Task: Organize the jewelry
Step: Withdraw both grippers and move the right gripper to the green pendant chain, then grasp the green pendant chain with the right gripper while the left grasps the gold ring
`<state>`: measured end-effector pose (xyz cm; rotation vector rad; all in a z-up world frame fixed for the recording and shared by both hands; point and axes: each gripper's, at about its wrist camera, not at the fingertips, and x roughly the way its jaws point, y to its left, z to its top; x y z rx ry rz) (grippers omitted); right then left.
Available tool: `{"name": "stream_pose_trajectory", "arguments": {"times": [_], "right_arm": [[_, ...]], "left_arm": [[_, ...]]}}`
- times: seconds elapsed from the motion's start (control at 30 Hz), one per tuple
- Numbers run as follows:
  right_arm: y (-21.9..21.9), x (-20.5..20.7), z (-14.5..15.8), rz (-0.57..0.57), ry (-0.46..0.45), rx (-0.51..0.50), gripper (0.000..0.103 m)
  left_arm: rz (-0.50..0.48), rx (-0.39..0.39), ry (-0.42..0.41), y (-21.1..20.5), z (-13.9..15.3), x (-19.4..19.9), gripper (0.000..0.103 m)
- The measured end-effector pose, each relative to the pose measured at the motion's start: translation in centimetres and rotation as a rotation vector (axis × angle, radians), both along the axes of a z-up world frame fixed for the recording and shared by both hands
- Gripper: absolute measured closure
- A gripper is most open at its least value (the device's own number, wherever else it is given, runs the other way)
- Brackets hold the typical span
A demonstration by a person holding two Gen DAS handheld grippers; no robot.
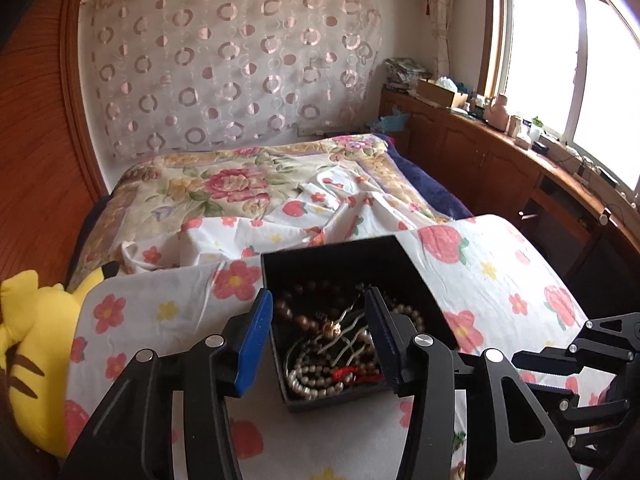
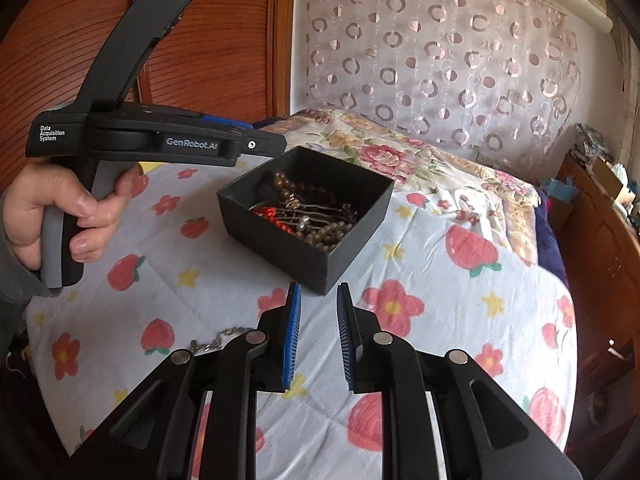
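Observation:
A black open box (image 1: 404, 264) (image 2: 348, 256) sits on a table covered with a strawberry-print cloth (image 1: 500, 280) (image 2: 440, 320). It holds a tangle of jewelry (image 1: 340, 344) (image 2: 308, 216): brown bead strings, pearl strands, a red cord, metal hairpins. My left gripper (image 1: 320, 312) is open and hovers over the box's near left side, empty. My right gripper (image 2: 318, 308) is open and empty, just short of the box's near corner. A silver chain (image 2: 216, 340) lies on the cloth left of the right gripper's fingers.
A bed with a floral quilt (image 1: 240, 184) lies beyond the table. A yellow plush toy (image 1: 28, 344) sits at the left. Wooden cabinets (image 1: 480, 160) with clutter run under the window at the right. A wooden wardrobe (image 2: 200, 40) stands behind.

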<state>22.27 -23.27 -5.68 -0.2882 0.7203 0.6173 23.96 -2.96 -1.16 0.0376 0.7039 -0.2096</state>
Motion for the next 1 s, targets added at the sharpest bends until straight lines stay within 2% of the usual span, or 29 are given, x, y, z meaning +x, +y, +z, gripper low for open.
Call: {"name": "stream_pose_trajectory", "arguments": {"times": [0.17, 0.37, 0.43, 0.57, 0.7, 1.0], "right_arm": [[0.0, -1.3, -1.3, 0.02, 0.026, 0.012, 0.083], [1.5, -1.5, -3.3, 0.05, 0.082, -0.019, 0.083], [2.1, -1.2, -3.9, 0.062, 0.107, -0.046, 0.083], [2.8, -1.0, -4.6, 0.072, 0.137, -0.067, 0.083], [3.3, -1.0, -4.9, 0.082, 0.15, -0.079, 0.072], [4.1, -0.5, -5.6, 0.088, 0.164, -0.101, 0.064]], "left_arm": [[-0.02, -0.005, -0.008, 0.8, -0.6, -2.8, 0.053], [-0.039, 0.003, -0.01, 1.5, -1.8, -6.0, 0.037], [-0.044, 0.0, -0.005, 1.7, -2.2, -7.2, 0.028], [-0.047, 0.001, -0.011, 2.0, -3.0, -9.3, 0.026], [-0.045, -0.016, -0.005, 2.4, -3.8, -11.0, 0.026], [-0.051, -0.012, 0.003, 2.6, -4.6, -12.1, 0.026]]}}
